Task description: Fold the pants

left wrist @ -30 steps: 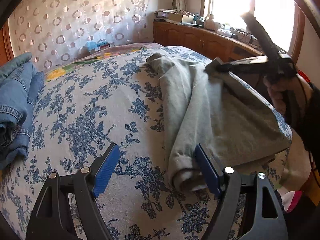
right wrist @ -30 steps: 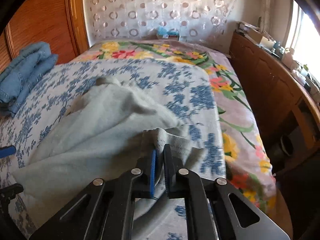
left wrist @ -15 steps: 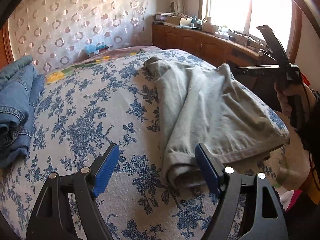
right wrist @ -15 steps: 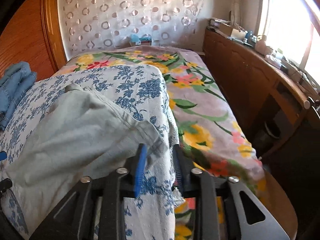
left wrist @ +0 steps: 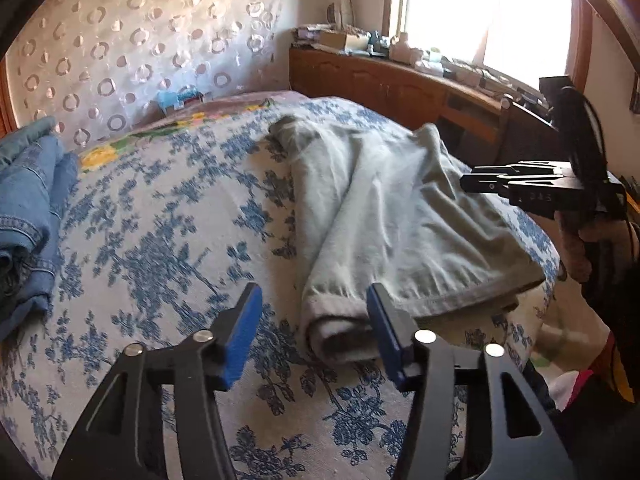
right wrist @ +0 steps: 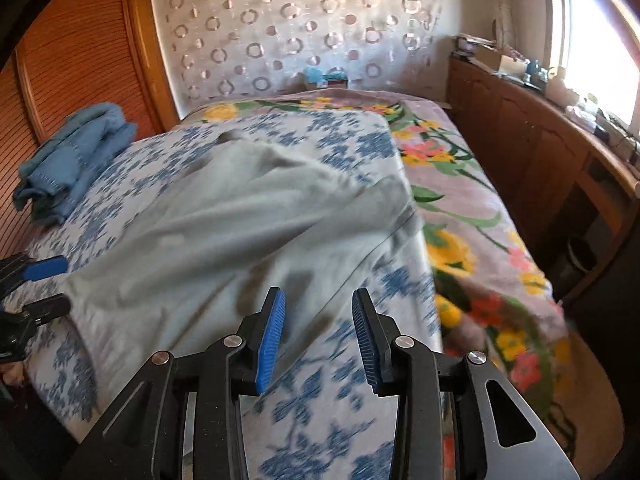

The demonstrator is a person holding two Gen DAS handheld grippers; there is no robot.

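Floral bedspread (left wrist: pixel 160 240), left hand-held gripper (left wrist: pixel 312 332) closing around pants (left wrist: pixel 400 232) hem, right hand-held gripper (right wrist: pixel 318 340) (tilted down) released.

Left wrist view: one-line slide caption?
Left gripper closing around the hem of grey pants on a floral bedspread.

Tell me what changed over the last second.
The right gripper let go of the grey pants and drew back off them; nothing sits between its jaws now. The left gripper kept its place and its jaws are closing around the near folded corner. The folded jeans and bedspread stayed put.
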